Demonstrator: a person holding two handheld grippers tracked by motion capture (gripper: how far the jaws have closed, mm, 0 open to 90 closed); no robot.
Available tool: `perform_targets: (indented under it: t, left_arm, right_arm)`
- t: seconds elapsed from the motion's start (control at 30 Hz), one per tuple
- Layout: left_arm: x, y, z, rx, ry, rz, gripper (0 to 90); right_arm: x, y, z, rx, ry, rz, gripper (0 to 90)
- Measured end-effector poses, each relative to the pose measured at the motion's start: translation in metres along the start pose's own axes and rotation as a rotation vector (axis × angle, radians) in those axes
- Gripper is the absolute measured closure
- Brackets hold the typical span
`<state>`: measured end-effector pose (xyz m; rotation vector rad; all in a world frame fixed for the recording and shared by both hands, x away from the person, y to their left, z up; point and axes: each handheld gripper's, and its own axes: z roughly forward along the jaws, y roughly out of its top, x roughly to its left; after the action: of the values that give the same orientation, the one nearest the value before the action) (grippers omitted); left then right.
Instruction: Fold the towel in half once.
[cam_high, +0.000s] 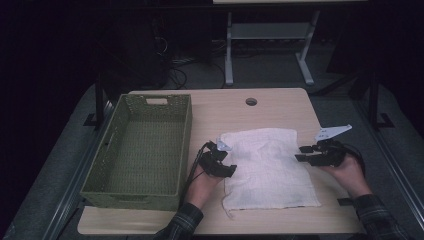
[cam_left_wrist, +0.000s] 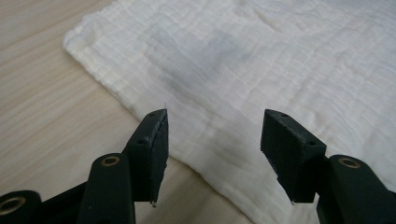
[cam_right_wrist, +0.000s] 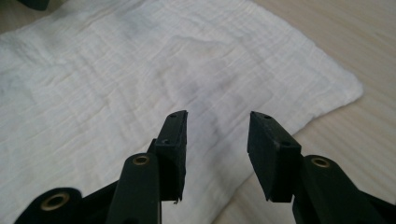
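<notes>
Green woven basket (cam_high: 140, 150) stands at the table's (cam_high: 280, 107) left. Left tool (cam_high: 222, 159) sits at the white cloth's (cam_high: 270, 167) left edge, jaws spread, nothing gripped. Cloth lies flat mid-table. Right tool (cam_high: 306, 153) sits at its right edge, jaws spread, empty.
</notes>
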<state>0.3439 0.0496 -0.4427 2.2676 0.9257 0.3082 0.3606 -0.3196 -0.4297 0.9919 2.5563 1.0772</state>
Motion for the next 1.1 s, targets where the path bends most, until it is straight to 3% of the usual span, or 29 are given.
perform_targets:
  t: [0.23,0.47,0.7,0.9,1.1]
  left_arm:
    - [0.014,0.015,0.009,-0.014,0.030,-0.025,42.0]
    - [0.034,0.034,0.021,-0.043,0.092,-0.049,43.9]
    - [0.059,0.046,0.034,-0.034,0.150,-0.072,46.6]
    - [0.080,0.048,0.044,-0.037,0.160,-0.145,48.3]
    - [0.087,0.045,0.056,-0.015,0.177,-0.166,48.9]
  right_arm:
    - [-0.013,0.013,0.006,-0.009,-0.014,0.005,56.1]
    - [-0.026,0.019,0.012,-0.019,-0.027,0.014,55.7]
    - [-0.037,0.024,0.018,-0.020,-0.030,0.006,54.6]
    - [-0.050,0.034,0.028,-0.016,-0.044,0.023,54.1]
    - [-0.066,0.043,0.041,-0.004,-0.080,0.046,56.3]
